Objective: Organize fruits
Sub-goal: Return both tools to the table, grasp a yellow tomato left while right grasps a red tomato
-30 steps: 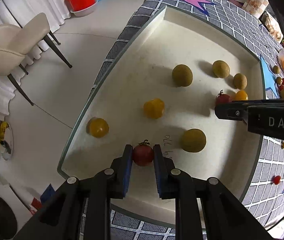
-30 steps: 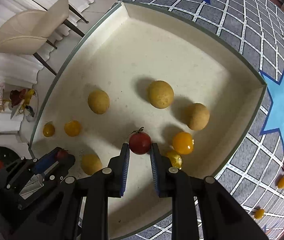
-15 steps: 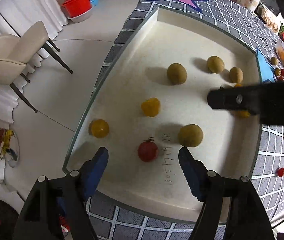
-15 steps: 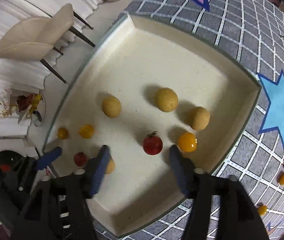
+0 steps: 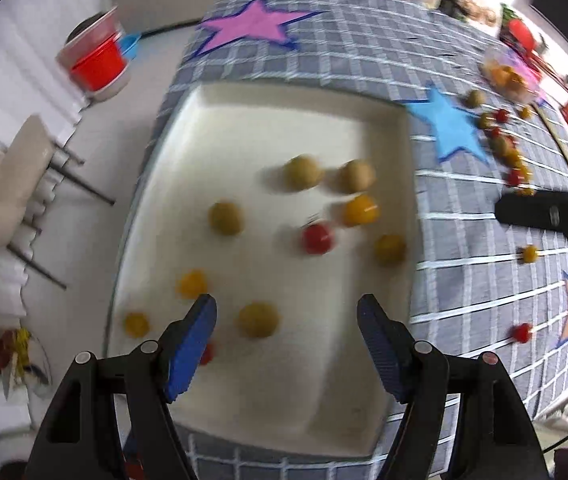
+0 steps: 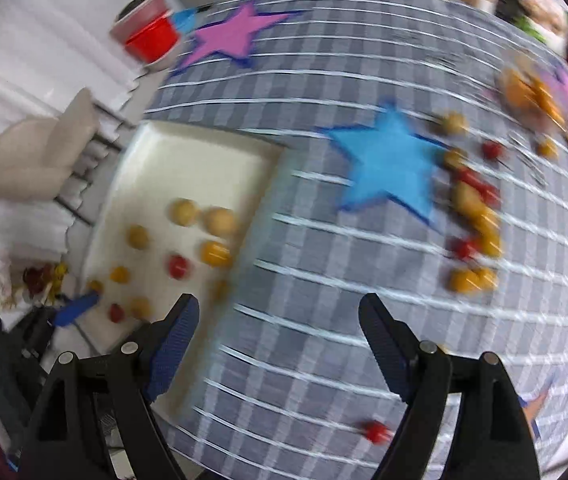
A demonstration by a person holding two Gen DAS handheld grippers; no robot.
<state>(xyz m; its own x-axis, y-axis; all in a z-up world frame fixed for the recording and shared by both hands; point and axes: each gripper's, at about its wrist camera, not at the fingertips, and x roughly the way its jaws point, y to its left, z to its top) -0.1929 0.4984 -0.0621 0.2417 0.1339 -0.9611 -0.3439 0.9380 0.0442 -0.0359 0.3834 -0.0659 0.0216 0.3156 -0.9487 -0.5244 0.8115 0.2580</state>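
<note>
Blue-padded jaws gape wide and empty on both the left gripper (image 5: 287, 312), above the cream tray (image 5: 364, 420) w/ ~10 sorted fruits, & right gripper (image 6: 279, 314), above checked cloth (image 6: 304, 360), prob. heading for loose fruits (image 6: 476, 216).

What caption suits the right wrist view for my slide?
Open right claw over the checked cloth, between the fruit tray and loose fruits beside the blue star.

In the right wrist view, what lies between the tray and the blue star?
Only bare checked tablecloth separates the tray from the blue star; the right wrist view shows it.
</note>
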